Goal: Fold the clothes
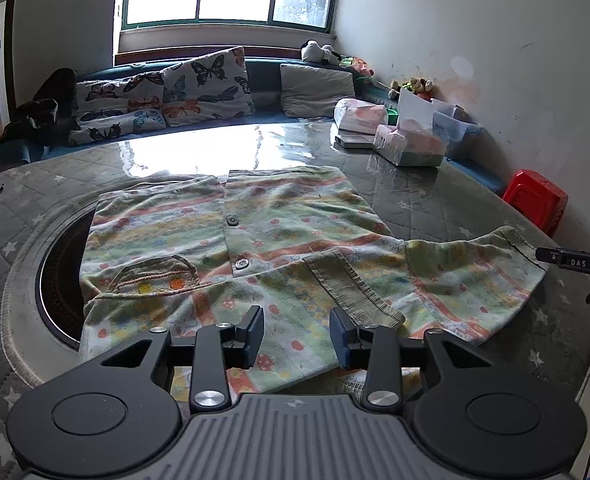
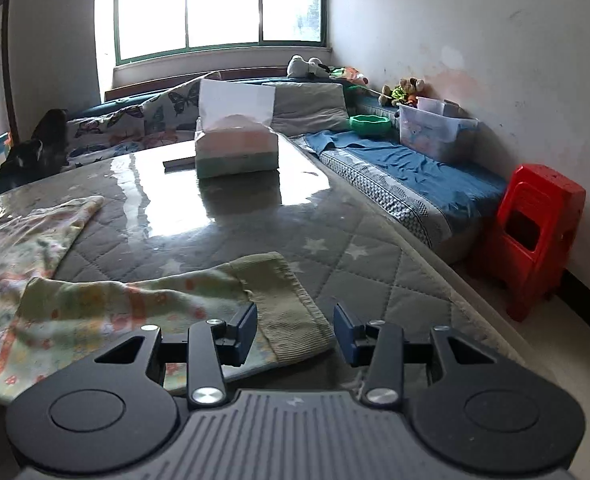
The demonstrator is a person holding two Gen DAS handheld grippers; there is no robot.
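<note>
A small pale-green striped shirt [image 1: 255,236] with snap buttons and a chest pocket lies flat on the quilted table. One sleeve is folded across its front, ribbed cuff [image 1: 351,284] up; the other sleeve [image 1: 475,276] stretches out to the right. My left gripper [image 1: 297,336] hovers open over the near part of the shirt, nothing between its fingers. In the right wrist view my right gripper [image 2: 295,332] is open just above the outstretched sleeve's ribbed cuff [image 2: 291,308], one finger on each side of it. The right gripper's tip [image 1: 571,260] shows at the left view's right edge.
A round dark inset [image 1: 61,276] in the table lies partly under the shirt's left side. Tissue packs [image 1: 411,140] [image 2: 235,148] stand at the far table end. A bench with pillows [image 1: 167,96] and a plastic box [image 2: 435,132] runs along the walls; a red stool [image 2: 531,236] stands right.
</note>
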